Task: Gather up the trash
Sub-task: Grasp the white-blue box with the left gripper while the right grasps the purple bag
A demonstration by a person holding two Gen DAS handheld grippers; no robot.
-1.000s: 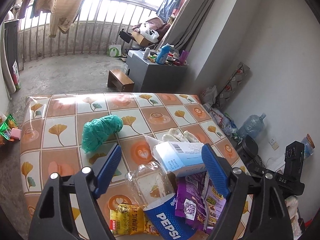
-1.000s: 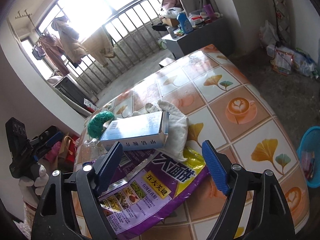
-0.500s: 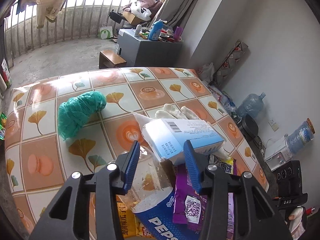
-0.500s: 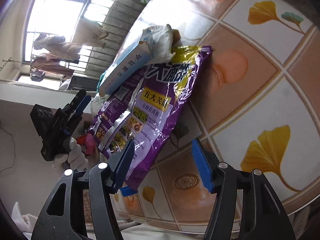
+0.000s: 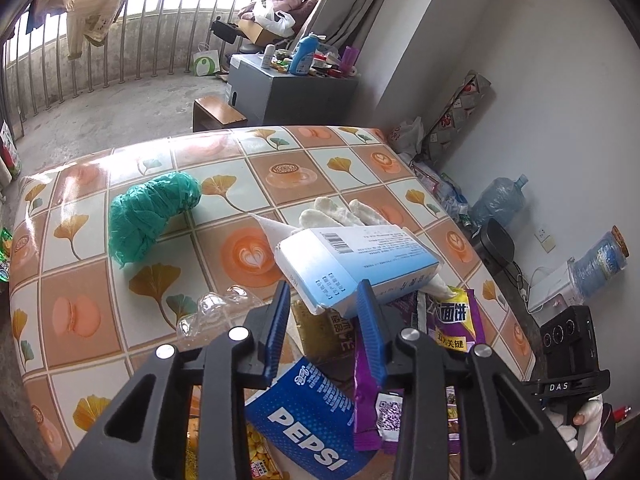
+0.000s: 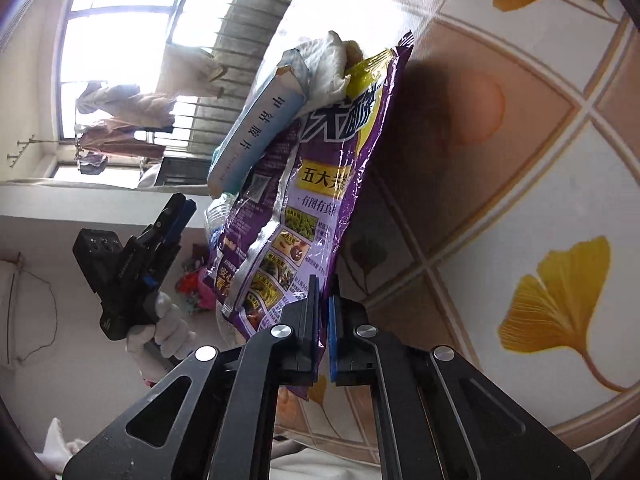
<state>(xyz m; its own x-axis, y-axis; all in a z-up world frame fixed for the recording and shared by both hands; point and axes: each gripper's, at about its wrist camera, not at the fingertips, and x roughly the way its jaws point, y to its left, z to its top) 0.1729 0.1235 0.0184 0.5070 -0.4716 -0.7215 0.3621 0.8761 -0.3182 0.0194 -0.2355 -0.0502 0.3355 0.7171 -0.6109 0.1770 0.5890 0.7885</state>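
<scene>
A heap of trash lies on the tiled tablecloth (image 5: 80,280): a blue and white box (image 5: 360,256), a purple snack bag (image 5: 452,320), a Pepsi cup (image 5: 304,420), a crushed clear bottle (image 5: 216,308) and a yellow packet (image 5: 256,452). My left gripper (image 5: 325,292) has the box's near corner between its jaws, which are closing with the pads against it. My right gripper (image 6: 325,280) is shut on the lower edge of the purple snack bag (image 6: 320,168). The box (image 6: 256,128) and a white glove (image 6: 328,64) rest on the bag's far end.
A green mesh bundle (image 5: 152,212) and white gloves (image 5: 340,212) lie farther back on the table. Behind it stand a grey cabinet (image 5: 288,88) and a wooden stool (image 5: 216,110). Water jugs (image 5: 498,200) and clutter line the right wall. The table edge (image 6: 560,412) runs close beneath my right gripper.
My left gripper came down and forward to the box and its jaws narrowed around the corner. My right gripper rolled, sank to the purple bag's edge and shut on it.
</scene>
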